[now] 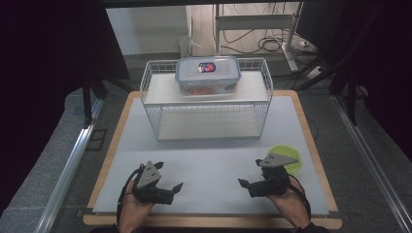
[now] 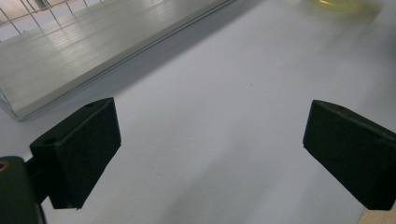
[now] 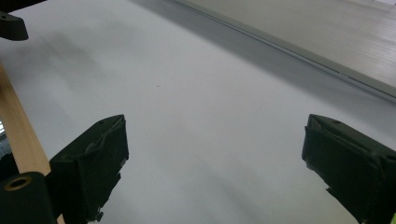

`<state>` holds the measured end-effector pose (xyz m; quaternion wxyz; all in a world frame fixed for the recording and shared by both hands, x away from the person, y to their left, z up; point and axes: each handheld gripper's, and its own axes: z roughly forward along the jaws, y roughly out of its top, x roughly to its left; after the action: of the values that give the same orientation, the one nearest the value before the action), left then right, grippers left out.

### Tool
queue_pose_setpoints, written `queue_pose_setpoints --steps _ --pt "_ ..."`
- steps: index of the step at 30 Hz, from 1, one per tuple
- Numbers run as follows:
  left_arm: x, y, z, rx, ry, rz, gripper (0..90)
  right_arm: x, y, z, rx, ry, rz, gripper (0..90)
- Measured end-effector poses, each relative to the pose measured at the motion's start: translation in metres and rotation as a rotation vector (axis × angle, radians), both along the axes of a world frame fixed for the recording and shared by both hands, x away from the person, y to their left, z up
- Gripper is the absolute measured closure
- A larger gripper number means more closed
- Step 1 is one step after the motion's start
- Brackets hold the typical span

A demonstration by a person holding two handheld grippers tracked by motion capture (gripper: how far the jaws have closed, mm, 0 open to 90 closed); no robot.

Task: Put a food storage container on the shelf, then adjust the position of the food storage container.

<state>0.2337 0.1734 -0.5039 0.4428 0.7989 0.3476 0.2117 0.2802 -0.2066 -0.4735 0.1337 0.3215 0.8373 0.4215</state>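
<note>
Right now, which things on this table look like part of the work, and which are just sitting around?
Likely part of the work:
- left gripper, open
- right gripper, open
- green bowl beside the right gripper

Probably just there, for now:
- lidded plastic container on the wire rack
- cables on the floor behind

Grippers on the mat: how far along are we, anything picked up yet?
Nothing looks done yet. The left gripper and right gripper both rest open and empty on the white mat, jaws facing each other. The yellow-green dish sits beside the right gripper, untouched. The lidded container stands on the top shelf of the wire rack. All handling appears to be ahead.
</note>
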Motion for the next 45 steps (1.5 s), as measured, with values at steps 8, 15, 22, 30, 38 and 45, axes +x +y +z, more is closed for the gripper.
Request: queue_pose_setpoints --steps 8,15,22,30,38,45 --pt "0.001 0.000 -0.002 0.004 0.008 0.004 3.7 0.003 -0.003 0.000 0.003 0.033 -0.036 2.7" --pt "0.001 -0.001 -0.003 0.014 0.016 -0.002 3.7 0.005 -0.011 0.006 -0.010 0.025 -0.076 11.0" --pt "0.000 -0.001 -0.001 0.009 0.003 -0.001 4.8 0.008 -0.030 0.015 -0.015 0.009 -0.130 40.8" --pt "0.000 -0.003 -0.002 0.012 0.009 -0.005 5.0 0.012 -0.055 0.026 0.003 0.004 -0.196 71.0" --pt "0.000 -0.003 -0.002 0.015 0.010 -0.007 5.2 0.018 -0.076 0.029 0.001 -0.021 -0.254 85.5" --pt "0.001 -0.003 -0.003 0.020 0.015 -0.006 5.4 0.027 -0.102 0.025 -0.007 -0.005 -0.342 89.8"
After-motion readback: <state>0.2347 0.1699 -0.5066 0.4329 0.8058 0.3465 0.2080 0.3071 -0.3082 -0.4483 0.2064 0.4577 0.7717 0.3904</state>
